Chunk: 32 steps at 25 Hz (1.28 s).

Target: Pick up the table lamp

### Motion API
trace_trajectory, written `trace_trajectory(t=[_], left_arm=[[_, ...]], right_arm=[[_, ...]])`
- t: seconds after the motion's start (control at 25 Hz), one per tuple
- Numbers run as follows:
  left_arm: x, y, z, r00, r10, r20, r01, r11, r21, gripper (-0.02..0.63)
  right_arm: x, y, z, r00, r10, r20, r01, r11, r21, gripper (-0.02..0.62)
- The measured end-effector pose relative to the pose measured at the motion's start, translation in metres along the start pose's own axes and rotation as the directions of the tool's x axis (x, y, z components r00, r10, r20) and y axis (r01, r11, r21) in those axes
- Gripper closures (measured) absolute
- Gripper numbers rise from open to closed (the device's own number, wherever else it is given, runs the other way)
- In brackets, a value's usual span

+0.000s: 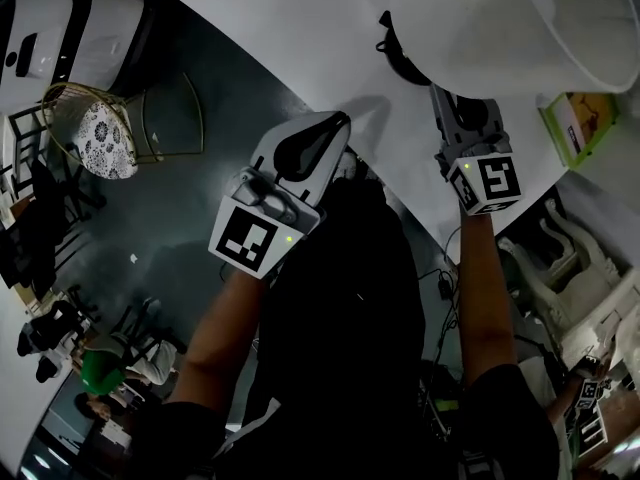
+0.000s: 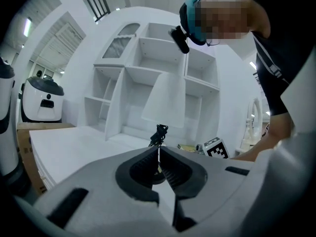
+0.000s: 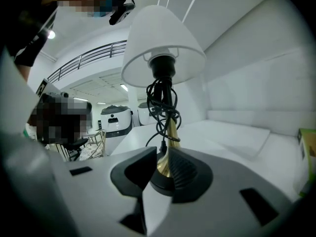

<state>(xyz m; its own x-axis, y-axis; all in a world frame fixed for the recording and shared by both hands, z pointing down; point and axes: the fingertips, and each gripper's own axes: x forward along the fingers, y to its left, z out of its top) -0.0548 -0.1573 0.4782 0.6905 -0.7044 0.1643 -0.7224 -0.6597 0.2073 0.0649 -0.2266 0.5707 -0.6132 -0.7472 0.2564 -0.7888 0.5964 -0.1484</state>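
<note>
The table lamp stands on the white table (image 1: 300,28). It has a white shade (image 1: 560,18), a black round base (image 1: 405,63) and a brass stem (image 3: 170,139) with black cord (image 3: 162,105) wound round it. My right gripper (image 1: 447,103) is at the lamp's foot. Its jaws stand a narrow gap apart, and the stem shows in that gap, with space beside the left pad. My left gripper (image 1: 335,128) hovers at the table's edge, left of the lamp, with its tips together and nothing between them. The left gripper view shows the shade (image 2: 165,100) ahead.
A green box (image 1: 580,123) lies on the table right of the lamp. A white shelf unit (image 2: 148,63) stands behind the table. Below the table's edge are a wire chair with a patterned cushion (image 1: 100,138) and a white machine (image 1: 70,28).
</note>
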Motion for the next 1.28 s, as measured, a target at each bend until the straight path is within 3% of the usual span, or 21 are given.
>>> trace_trajectory(t=[0.12, 0.4, 0.76, 0.92, 1.28], left_arm=[[-0.001, 0.007, 0.002, 1.0, 0.013, 0.003, -0.013, 1.0, 0.0, 0.581], [-0.005, 0.003, 0.0, 1.0, -0.012, -0.009, 0.012, 1.0, -0.005, 0.581], [-0.004, -0.004, -0.003, 1.0, -0.024, -0.017, 0.023, 1.0, -0.008, 0.581], [-0.004, -0.008, -0.001, 0.999, -0.032, -0.02, 0.032, 0.999, -0.005, 0.581], [-0.01, -0.01, -0.002, 0.999, -0.032, -0.037, 0.032, 0.999, -0.004, 0.581]], right_arm=[[0.009, -0.003, 0.001, 1.0, -0.008, -0.002, 0.008, 1.0, -0.002, 0.492], [0.021, -0.01, -0.005, 0.999, -0.03, -0.025, 0.03, 1.0, 0.007, 0.477], [0.044, -0.015, -0.001, 0.999, -0.04, -0.015, 0.039, 0.999, -0.037, 0.456], [0.053, -0.016, 0.0, 0.999, -0.049, -0.023, 0.046, 0.993, -0.105, 0.456], [0.064, -0.021, -0.002, 0.997, -0.063, -0.04, 0.058, 0.991, -0.117, 0.456]])
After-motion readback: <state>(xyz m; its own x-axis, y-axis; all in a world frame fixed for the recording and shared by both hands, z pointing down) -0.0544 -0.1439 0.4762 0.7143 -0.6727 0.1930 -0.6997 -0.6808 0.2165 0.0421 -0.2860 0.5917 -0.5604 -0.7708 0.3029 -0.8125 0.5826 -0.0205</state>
